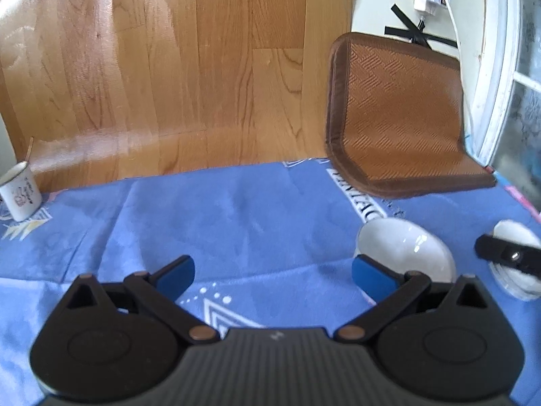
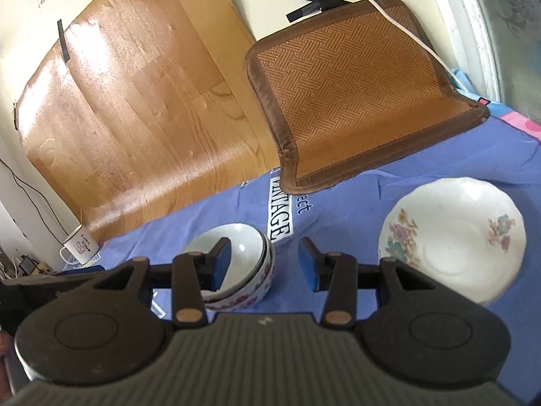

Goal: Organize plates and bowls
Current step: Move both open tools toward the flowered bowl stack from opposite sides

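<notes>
In the right wrist view, two stacked white bowls (image 2: pixel 243 264) with red pattern sit on the blue cloth (image 2: pixel 338 209), just behind my right gripper's left finger. A white floral plate (image 2: pixel 453 237) lies to the right. My right gripper (image 2: pixel 265 265) is open and empty above the cloth. In the left wrist view, my left gripper (image 1: pixel 272 274) is open and empty; the bowls (image 1: pixel 405 247) sit by its right finger, and the plate (image 1: pixel 517 264) is at the far right, partly hidden by the other gripper's finger.
A white enamel mug (image 1: pixel 20 193) stands at the cloth's far left edge, also seen in the right wrist view (image 2: pixel 79 243). A brown woven mat (image 2: pixel 355 91) leans against the wall behind. A wooden board (image 2: pixel 135 101) stands at the back.
</notes>
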Demonstrator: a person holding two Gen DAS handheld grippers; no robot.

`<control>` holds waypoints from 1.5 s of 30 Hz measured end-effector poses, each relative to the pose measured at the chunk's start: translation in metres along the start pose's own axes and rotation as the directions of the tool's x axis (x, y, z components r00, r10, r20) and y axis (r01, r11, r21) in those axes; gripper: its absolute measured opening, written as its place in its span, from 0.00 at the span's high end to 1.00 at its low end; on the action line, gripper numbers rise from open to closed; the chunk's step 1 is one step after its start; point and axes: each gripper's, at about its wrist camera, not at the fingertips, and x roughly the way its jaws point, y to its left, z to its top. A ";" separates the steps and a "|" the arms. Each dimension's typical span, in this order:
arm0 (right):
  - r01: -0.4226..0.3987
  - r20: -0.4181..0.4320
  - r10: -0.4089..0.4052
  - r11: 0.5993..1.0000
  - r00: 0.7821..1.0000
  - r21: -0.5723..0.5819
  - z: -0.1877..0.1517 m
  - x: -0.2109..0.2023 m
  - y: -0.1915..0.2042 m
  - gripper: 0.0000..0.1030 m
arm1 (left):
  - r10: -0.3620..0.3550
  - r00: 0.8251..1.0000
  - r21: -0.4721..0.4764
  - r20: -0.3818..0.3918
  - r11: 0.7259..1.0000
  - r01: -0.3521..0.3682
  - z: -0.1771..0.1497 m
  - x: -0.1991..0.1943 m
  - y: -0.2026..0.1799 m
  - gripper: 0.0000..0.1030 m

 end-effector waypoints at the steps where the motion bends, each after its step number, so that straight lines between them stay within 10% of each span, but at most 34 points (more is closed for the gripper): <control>1: 0.001 0.000 -0.001 1.000 1.000 -0.004 0.001 0.002 0.001 0.54 | -0.018 1.000 -0.010 -0.003 1.000 0.018 0.003 0.001 0.001 0.00; 28: 0.003 -0.054 -0.002 1.000 0.999 0.016 0.003 0.025 -0.005 0.54 | -0.244 0.962 -0.221 -0.119 0.952 0.214 0.003 0.054 0.024 0.05; 45: -0.002 -0.059 0.002 1.000 0.998 -0.008 0.004 0.027 0.000 0.54 | -0.263 0.957 -0.206 -0.124 0.950 0.235 0.002 0.053 0.020 0.04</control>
